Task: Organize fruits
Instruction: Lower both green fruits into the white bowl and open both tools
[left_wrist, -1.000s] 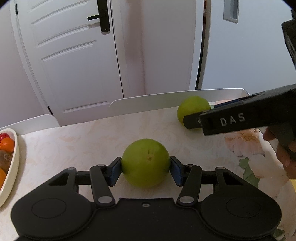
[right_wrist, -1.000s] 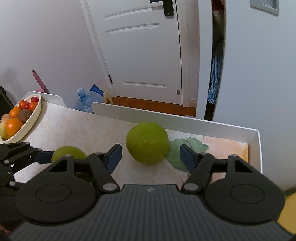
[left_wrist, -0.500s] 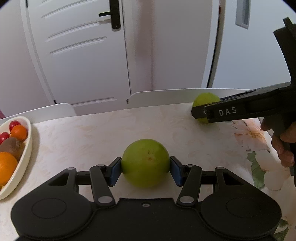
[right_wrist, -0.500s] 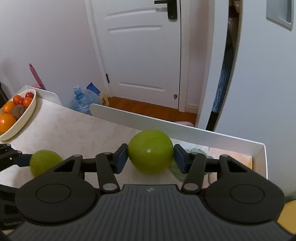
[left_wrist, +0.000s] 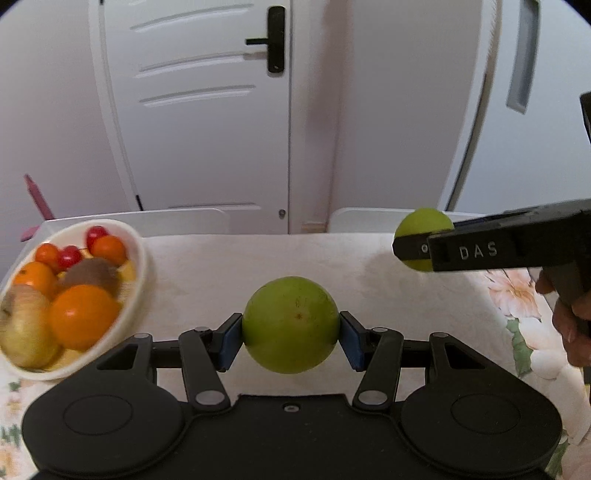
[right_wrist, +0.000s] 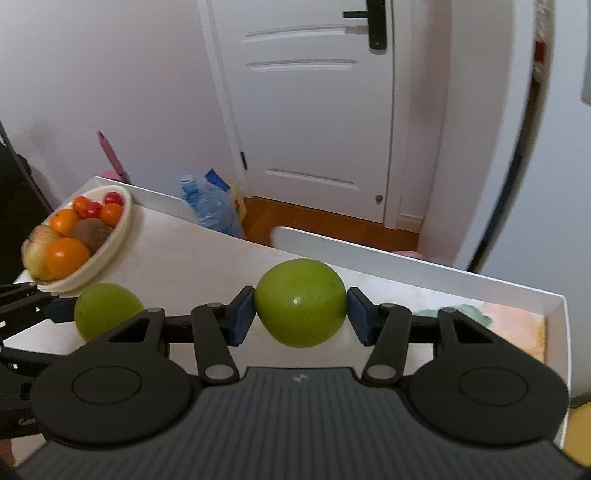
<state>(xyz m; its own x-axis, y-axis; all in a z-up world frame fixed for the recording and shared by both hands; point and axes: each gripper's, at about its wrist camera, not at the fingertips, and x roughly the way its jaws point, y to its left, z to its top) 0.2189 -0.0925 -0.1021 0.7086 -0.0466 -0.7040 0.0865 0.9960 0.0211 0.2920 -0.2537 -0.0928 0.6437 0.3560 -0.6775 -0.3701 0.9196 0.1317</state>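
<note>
Both claws have lifted their fruit off the surface since a second ago, and the right one's jaws, then apart around its fruit, have just closed onto it.

Biggest in view is the cream fruit bowl at the surface's left end, already heaped with oranges, a kiwi, small red tomatoes and a pale apple. Next, the left claw is clamped on one green apple, held in the air right of the bowl; the right claw pinches a second green apple above the far right part (its tip also shows in the left view).

Likely trouble: the bowl is full, so an apple dropped on the heap could roll off or knock tomatoes out. Both apples are round, smooth and glossy, gripped only at the sides, so either could slip.
</note>
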